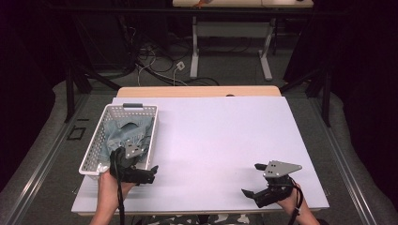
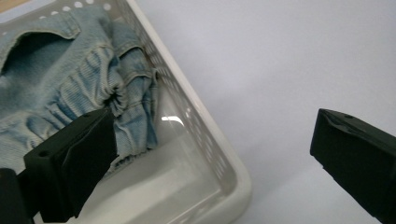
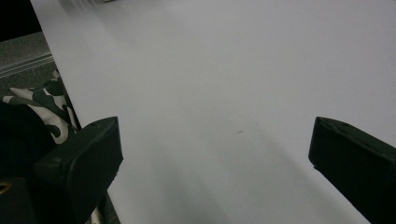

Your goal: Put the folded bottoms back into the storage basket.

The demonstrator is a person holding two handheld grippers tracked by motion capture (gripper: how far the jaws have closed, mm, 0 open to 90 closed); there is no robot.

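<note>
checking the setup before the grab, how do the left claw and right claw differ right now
The left claw sits at the near corner of the white basket, one jaw over the denim garment; the right claw hangs over bare white table, far from the basket. Shared: both have their jaws wide apart, holding nothing.

The high view looks forward and down over the whole tabletop [image 1: 211, 140], while both gripper views sit close above it, the left one sharing the basket [image 2: 219, 163].

Lab-like recording space, dark black curtains [image 1: 361, 70] around; loose cables [image 1: 155, 63] on grey floor; white board-topped wooden table [image 1: 225, 136]; white-legged bench [image 1: 230, 28] behind
</note>
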